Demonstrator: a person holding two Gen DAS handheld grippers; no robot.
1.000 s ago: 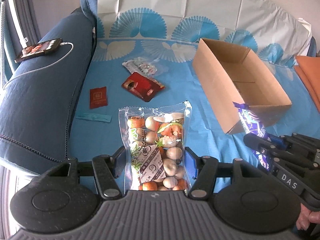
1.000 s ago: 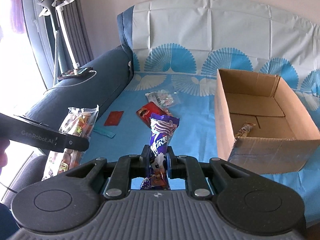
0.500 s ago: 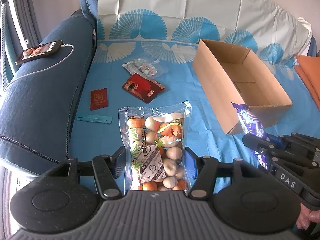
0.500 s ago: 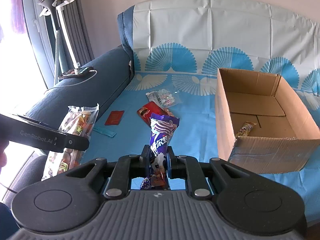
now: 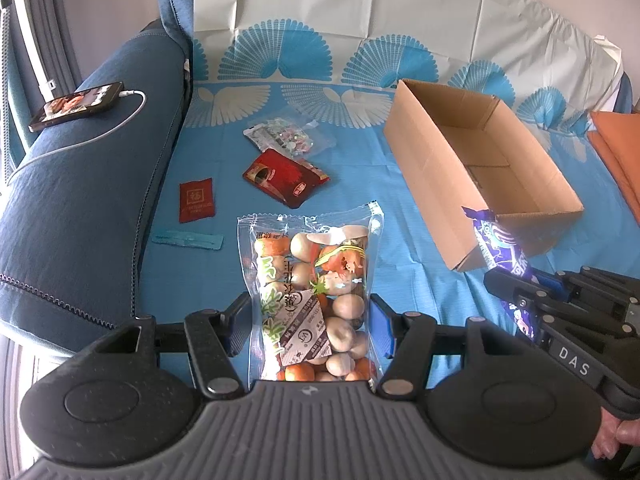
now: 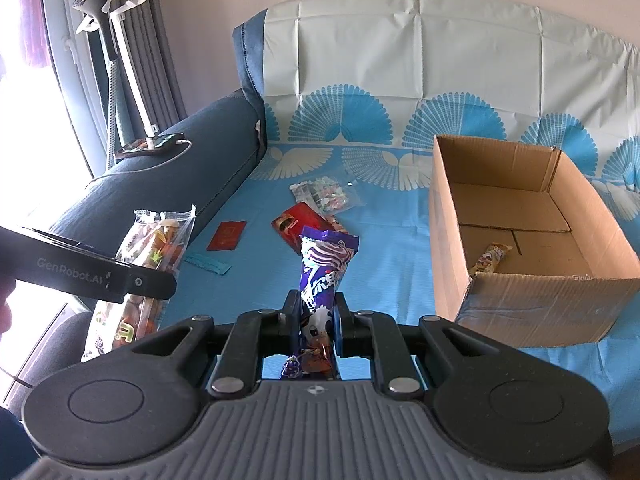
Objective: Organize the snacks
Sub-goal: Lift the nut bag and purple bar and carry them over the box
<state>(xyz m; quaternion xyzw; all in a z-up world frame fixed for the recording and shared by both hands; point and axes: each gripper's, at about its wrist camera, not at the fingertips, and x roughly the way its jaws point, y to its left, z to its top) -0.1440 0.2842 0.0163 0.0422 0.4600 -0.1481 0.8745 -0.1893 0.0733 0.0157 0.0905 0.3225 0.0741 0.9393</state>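
Note:
My left gripper [image 5: 310,320] is shut on a clear bag of round snacks [image 5: 312,276] and holds it upright above the blue sofa cloth [image 5: 360,184]; the bag also shows in the right wrist view [image 6: 148,256]. My right gripper [image 6: 317,314] is shut on a purple snack packet [image 6: 324,272], also seen at the right of the left wrist view [image 5: 500,248]. The open cardboard box [image 6: 448,240] stands to the right and ahead of both grippers, with one yellow snack bar [image 6: 490,258] inside.
On the cloth lie a clear candy bag [image 5: 286,136], a red packet [image 5: 284,176], a small red envelope [image 5: 196,200] and a teal strip [image 5: 188,239]. A phone on a cable [image 5: 76,105] rests on the blue armrest. Orange cushions [image 5: 620,152] lie at far right.
Both grippers have crept slightly forward, towards the box, with their packets still held. Nothing on the cloth has moved.

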